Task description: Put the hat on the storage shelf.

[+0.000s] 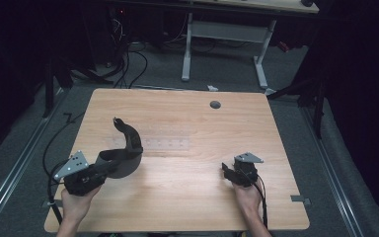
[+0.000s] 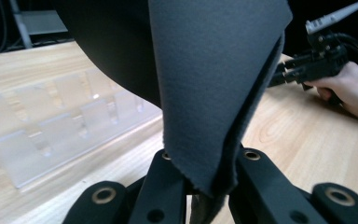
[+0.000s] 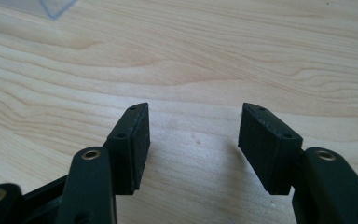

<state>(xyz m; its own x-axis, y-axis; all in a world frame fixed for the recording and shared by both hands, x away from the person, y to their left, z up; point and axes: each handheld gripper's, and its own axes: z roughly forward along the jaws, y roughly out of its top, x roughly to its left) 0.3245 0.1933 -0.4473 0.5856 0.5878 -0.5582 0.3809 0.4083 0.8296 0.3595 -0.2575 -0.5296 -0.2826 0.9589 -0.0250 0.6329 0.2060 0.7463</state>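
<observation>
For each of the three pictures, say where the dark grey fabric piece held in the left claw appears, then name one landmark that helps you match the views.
High view: the dark grey fabric piece sits left of centre, curling up from the left claw.
Left gripper view: it hangs centre, pinched between the jaws at the bottom.
Right gripper view: open jaws over bare wood; the fabric is not in it.
Shared landmark: the light wooden table.

Wooden table [image 1: 187, 197]: bare light top before you. Left gripper [image 1: 109, 167]: in your left hand, clamped on a dark grey cloth band [image 1: 127, 148] that curls up and away beyond its jaws. Clear plastic rack [image 1: 165, 144]: flat on the table, just past the band. Right gripper [image 1: 225, 172]: in your right hand, well apart from the left, low over the wood.
</observation>
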